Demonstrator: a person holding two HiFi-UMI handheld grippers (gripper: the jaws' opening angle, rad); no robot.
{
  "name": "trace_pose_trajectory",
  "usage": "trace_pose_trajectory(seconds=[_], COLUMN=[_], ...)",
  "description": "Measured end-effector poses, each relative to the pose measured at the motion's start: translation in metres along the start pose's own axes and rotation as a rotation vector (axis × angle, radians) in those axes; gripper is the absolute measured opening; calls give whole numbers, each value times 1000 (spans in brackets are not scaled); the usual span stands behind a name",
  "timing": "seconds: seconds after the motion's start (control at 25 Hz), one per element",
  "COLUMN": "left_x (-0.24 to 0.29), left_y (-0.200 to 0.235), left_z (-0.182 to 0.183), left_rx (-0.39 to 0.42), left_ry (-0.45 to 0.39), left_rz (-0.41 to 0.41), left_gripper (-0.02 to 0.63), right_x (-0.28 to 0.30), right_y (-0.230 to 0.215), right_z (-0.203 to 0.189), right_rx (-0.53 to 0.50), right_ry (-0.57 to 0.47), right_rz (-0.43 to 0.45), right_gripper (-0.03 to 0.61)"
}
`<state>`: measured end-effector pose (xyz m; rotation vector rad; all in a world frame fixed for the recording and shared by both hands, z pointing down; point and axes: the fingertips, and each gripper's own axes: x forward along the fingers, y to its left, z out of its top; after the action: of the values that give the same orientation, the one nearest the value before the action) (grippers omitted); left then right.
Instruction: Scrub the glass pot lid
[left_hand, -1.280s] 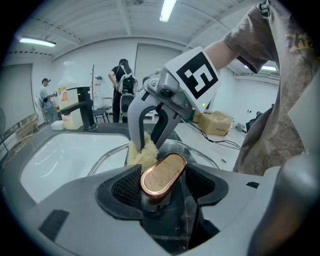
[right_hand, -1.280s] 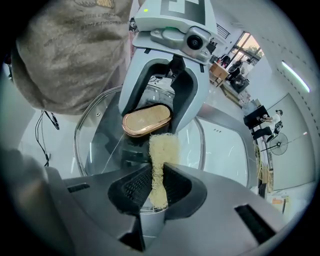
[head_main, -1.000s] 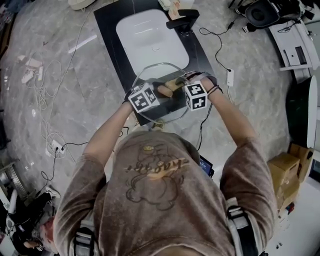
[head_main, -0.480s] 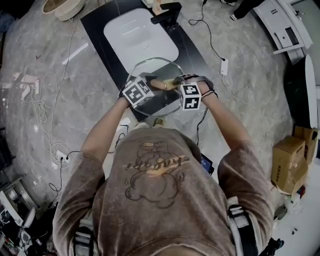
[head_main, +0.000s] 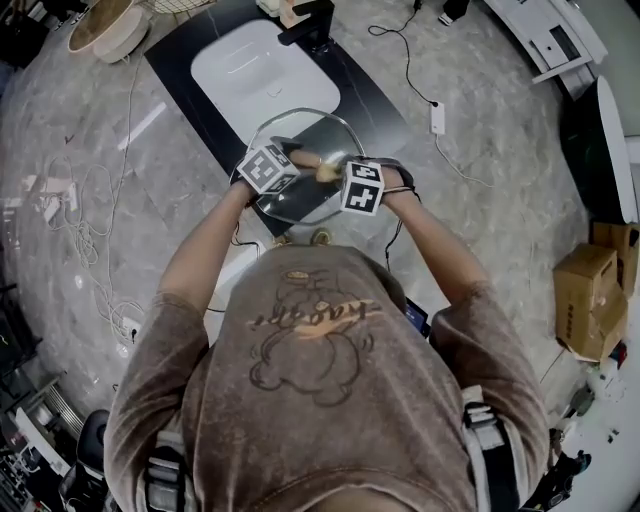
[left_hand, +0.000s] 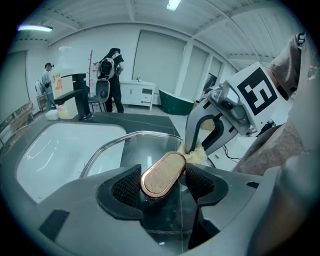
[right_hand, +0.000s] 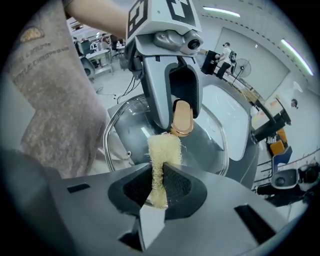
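Left gripper view: the left hand-held gripper is clamped on the oval, copper-rimmed knob of the glass pot lid, its ribbed pads pressing the knob from either side. The lid is carried tilted and clear of the dark desk, near the white sink basin.

In the right gripper view, the right hand-held gripper is closed on a pale, fibrous scrub pad. The pad stands up out of the jaws, and its free end sits just beside the knob, apparently against the glass.

From the head view, both tools meet over the lid, in front of the basin and the black faucet.

The scrubbing step looks to be in hand, with the pad working the patch around the knob. The next move probably calls for sweeping the pad outward toward the rim while the left grip stays firm. The knob is a small hold for a wide lid, so pushing on the far edge could twist it between the pads. Turning the lid to bring fresh glass under the pad would keep the pressure close to the knob
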<state>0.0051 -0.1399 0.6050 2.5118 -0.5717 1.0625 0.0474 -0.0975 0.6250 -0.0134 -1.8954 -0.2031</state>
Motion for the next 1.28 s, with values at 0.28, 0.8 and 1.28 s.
trace_pose_trajectory(seconds=[0.28, 0.8, 1.28], left_x=[1, -1, 1], left_y=[-1, -5, -5], left_z=[1, 2, 2], left_rx=[-21, -37, -48], left_ry=[25, 51, 34], left_rz=[-16, -36, -50], left_gripper=[284, 284, 283], right_x=[0, 2, 14], right_y=[14, 31, 33], right_z=[9, 22, 71], right_rx=[312, 704, 1143], right_ry=[-34, -68, -328], right_rz=[39, 134, 332], right_gripper=[48, 46, 46])
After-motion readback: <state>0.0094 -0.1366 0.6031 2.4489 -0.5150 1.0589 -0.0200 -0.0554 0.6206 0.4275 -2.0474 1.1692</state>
